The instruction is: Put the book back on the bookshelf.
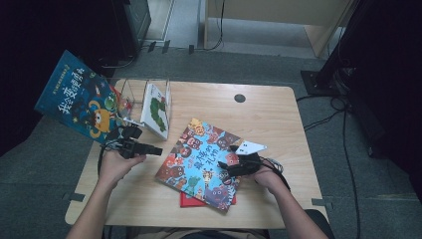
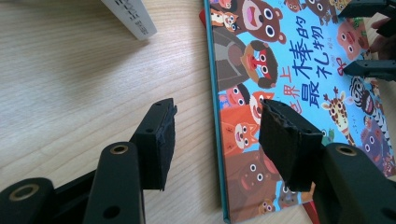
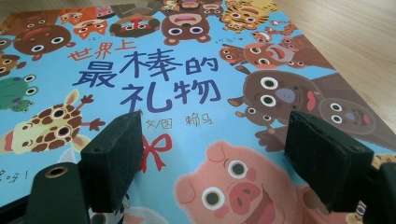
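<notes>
Seen from above, a person works two hand-held grippers over a wooden table. At centre left of the high view the left gripper hovers with its jaws apart and nothing between them, pointing right toward the animal picture book, which lies flat at the centre of the frame with its long axis running from upper left to lower right. In the left gripper view the left gripper straddles the book's near long edge from above, one pad over bare wood and the other over the cover (whether that pad touches the cover cannot be made out). This edge, just right of the left jaws, is the relation the next move seems to turn on. At centre right the right gripper rests over the cover, and in the right gripper view its jaws stand parted with only the printed pig between them, clamped on nothing. Both hands are close to the book; the right sits over it, the left at its border. A red book peeks out beneath its lower edge, mostly hidden. At upper left a blue book overhangs the table, and a white book stands in a clear rack whose contents are hard to read
</notes>
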`<move>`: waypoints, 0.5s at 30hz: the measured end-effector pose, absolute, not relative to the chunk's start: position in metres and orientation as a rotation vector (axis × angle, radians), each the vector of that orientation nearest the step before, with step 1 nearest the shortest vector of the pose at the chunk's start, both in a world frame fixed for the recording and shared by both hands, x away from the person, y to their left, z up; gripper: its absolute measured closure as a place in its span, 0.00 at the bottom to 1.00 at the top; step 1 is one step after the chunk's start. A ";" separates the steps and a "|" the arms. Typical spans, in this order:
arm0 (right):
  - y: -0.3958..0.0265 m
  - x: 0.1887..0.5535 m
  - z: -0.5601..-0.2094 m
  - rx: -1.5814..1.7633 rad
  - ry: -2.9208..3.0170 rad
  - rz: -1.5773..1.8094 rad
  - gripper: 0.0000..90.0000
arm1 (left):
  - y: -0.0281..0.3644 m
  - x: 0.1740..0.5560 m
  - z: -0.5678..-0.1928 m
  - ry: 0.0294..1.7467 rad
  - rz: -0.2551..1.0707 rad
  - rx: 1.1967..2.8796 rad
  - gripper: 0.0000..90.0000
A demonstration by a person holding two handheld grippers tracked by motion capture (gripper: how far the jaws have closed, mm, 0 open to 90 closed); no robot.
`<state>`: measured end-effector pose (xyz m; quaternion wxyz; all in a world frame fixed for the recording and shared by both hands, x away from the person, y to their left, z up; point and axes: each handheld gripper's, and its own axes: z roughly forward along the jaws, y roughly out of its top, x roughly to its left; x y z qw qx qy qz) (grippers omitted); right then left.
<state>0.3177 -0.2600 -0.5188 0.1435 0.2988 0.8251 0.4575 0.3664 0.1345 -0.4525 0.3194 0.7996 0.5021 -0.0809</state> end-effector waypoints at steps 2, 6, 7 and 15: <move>-0.260 0.318 -0.519 0.863 2.379 1.318 0.22 | 0.130 0.367 -0.457 1.311 -0.219 2.105 0.51; -0.260 0.317 -0.519 0.872 2.372 1.310 0.20 | 0.123 0.366 -0.460 1.287 -0.223 2.120 0.51; -0.259 0.315 -0.519 0.916 2.349 1.290 0.16 | 0.121 0.367 -0.461 1.276 -0.225 2.119 0.51; -0.255 0.309 -0.519 0.993 2.290 1.258 0.15 | 0.112 0.369 -0.467 1.257 -0.228 2.133 0.50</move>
